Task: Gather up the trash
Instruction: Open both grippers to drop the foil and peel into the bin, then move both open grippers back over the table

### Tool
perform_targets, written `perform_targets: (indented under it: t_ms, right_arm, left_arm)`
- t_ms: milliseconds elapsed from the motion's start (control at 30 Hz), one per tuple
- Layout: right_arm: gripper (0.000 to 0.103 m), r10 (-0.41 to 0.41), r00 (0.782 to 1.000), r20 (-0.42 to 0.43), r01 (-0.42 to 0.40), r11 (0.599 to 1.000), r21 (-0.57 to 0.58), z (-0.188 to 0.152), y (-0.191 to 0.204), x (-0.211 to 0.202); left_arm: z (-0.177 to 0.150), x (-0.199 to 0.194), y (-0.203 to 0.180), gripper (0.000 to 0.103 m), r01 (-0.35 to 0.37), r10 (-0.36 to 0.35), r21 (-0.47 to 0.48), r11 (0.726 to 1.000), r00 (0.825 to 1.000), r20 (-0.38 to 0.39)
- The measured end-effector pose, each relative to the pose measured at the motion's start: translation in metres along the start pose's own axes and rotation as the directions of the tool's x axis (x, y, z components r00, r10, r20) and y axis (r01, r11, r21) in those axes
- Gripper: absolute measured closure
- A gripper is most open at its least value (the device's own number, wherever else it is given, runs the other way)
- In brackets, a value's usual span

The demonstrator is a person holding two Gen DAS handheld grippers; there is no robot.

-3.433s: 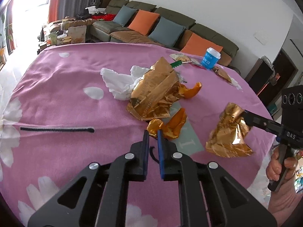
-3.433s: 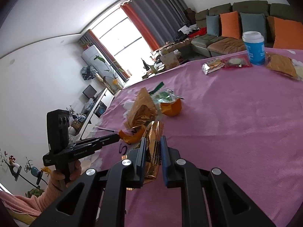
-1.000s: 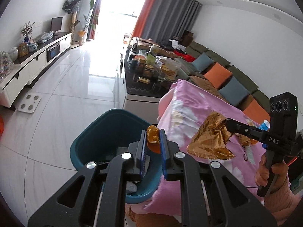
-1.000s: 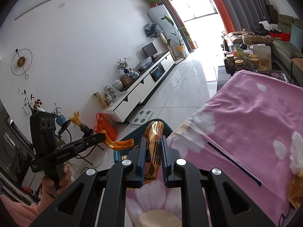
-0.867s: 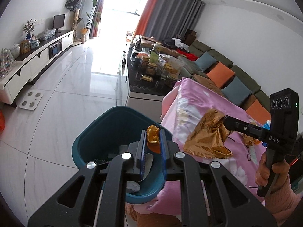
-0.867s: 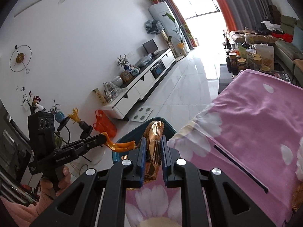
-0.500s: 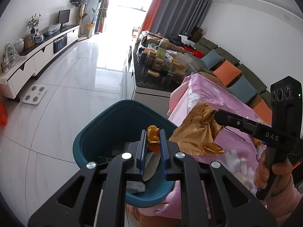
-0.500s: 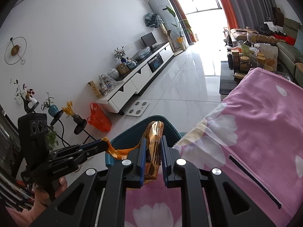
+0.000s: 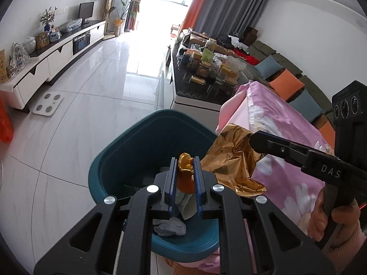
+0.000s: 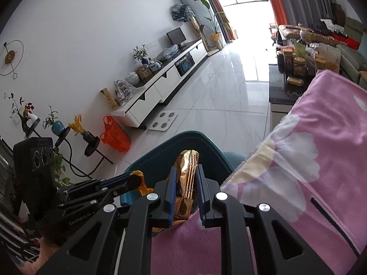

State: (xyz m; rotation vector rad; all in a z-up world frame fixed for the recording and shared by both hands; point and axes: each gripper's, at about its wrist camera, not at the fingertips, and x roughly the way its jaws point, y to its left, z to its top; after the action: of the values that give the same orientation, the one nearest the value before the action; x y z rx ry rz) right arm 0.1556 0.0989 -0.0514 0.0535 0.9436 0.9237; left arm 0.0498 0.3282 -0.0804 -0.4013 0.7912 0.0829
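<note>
My left gripper is shut on a piece of orange peel and holds it over the open teal trash bin. The bin stands on the floor beside the table's corner and holds crumpled tissue and other scraps. My right gripper is shut on a crumpled gold foil wrapper at the edge of the pink flowered tablecloth, right beside the bin. In the left wrist view the wrapper hangs next to the bin's rim.
White tiled floor surrounds the bin, with a white scale on it. A white TV cabinet lines the wall. An orange bag sits near a plant stand. A low cluttered table and sofa lie beyond.
Both grippers left the table top with their trash and swung to the bin. In the last second they moved closer over it, and the wrapper came nearer the rim.
</note>
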Motion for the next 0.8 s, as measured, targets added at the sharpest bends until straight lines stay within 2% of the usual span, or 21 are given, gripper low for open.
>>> perform_targets:
  t_ms: [67, 133, 200, 267, 433, 533, 633, 800]
  right_arm:
    - [0.085, 0.008, 1.0, -0.014, -0.007, 1.0, 0.009, 0.0, 0.0, 0.005]
    - [0.082, 0.013, 1.0, -0.024, -0.013, 1.0, 0.02, 0.0, -0.001, 0.009]
    - [0.082, 0.014, 1.0, -0.026, -0.014, 1.0, 0.023, 0.0, -0.002, 0.01]
    - [0.077, 0.017, 1.0, -0.021, -0.017, 0.999, 0.029, 0.0, -0.002, 0.009]
    - [0.077, 0.034, 0.999, -0.005, -0.033, 0.999, 0.034, -0.005, -0.004, -0.005]
    - [0.076, 0.039, 0.999, 0.028, -0.04, 0.999, 0.024, -0.009, -0.007, -0.026]
    - [0.072, 0.03, 0.997, 0.075, -0.03, 1.0, -0.008, -0.014, -0.009, -0.055]
    - [0.07, -0.021, 0.986, 0.164, 0.028, 0.999, -0.042, -0.03, -0.022, -0.115]
  left_arm:
    - [-0.001, 0.006, 0.001, 0.089, -0.003, 0.003, -0.004, 1.0, 1.0, -0.009]
    - [-0.002, 0.013, 0.002, 0.081, -0.011, 0.011, -0.006, 1.0, 1.0, -0.015]
    - [-0.001, 0.017, 0.001, 0.079, -0.019, 0.019, -0.007, 1.0, 1.0, -0.016]
    - [-0.001, 0.019, 0.002, 0.077, -0.023, 0.023, -0.011, 1.0, 1.0, -0.016]
    - [-0.003, 0.011, -0.004, 0.069, -0.022, 0.022, 0.0, 1.0, 1.0, 0.008]
    - [-0.006, 0.002, -0.016, 0.06, 0.001, -0.002, 0.028, 1.0, 0.999, 0.034]
    - [-0.009, -0.006, -0.037, 0.057, 0.051, -0.055, 0.081, 0.995, 0.997, 0.049]
    - [-0.013, -0.01, -0.09, 0.054, 0.145, -0.158, 0.199, 0.969, 0.986, 0.054]
